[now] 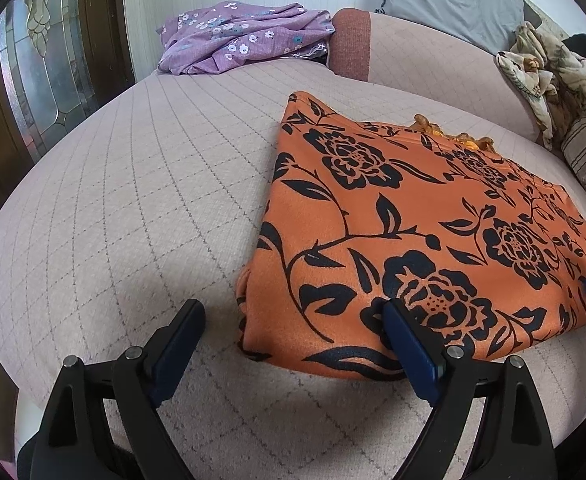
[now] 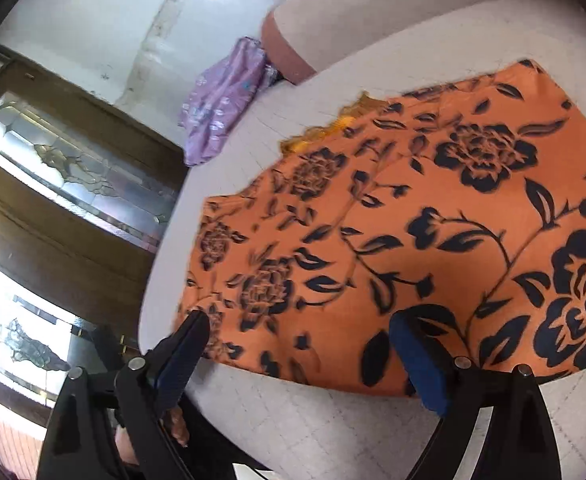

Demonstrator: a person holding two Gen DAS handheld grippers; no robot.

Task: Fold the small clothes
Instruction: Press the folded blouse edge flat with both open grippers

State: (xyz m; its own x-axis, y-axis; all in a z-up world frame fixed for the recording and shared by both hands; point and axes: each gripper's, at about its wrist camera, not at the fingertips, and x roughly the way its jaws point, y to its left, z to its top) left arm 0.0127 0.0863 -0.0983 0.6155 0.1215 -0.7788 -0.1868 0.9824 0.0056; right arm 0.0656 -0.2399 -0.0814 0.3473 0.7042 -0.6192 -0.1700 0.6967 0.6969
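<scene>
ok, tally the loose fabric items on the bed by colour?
Orange, black floral, folded garment: 1
Purple floral, crumpled cloth: 1
Beige patterned, bunched cloth: 1
Total: 3

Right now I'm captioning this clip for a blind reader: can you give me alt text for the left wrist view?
A folded orange garment with black flowers lies on a pale quilted bed. The open left gripper hovers at its near corner, holding nothing. A crumpled purple floral cloth lies at the bed's far edge.
</scene>
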